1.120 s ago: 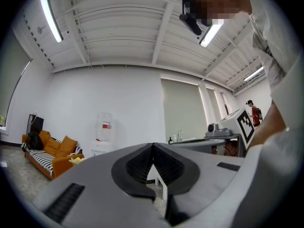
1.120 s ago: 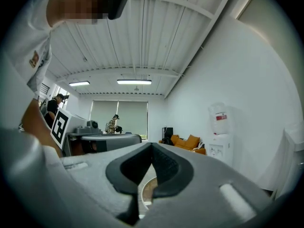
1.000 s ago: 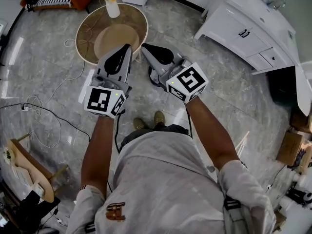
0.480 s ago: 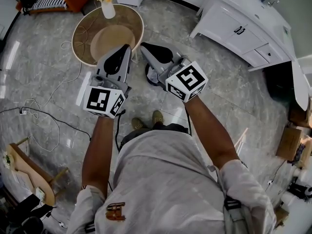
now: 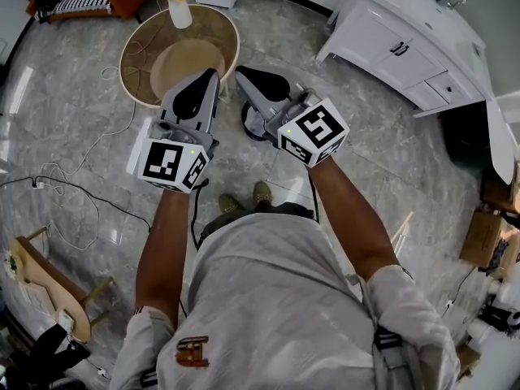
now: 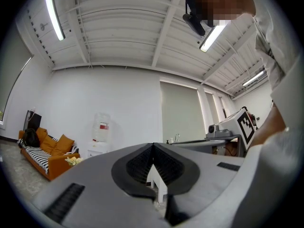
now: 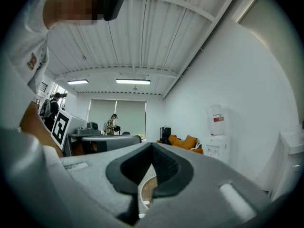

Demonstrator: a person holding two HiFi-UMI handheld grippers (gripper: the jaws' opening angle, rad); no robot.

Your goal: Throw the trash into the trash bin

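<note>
The room is bright. Long lamps (image 6: pixel 53 14) on the ceiling (image 6: pixel 123 27) give white light. Left of the round table (image 5: pixel 128 45), the shiny floor (image 5: pixel 73 120) shows pale streaks of glare. Shadows by the table are soft. Every picture bends at its edges, and both gripper views have black corners. Up close, the left gripper (image 6: pixel 153 146) looks a bit blurry.
</note>
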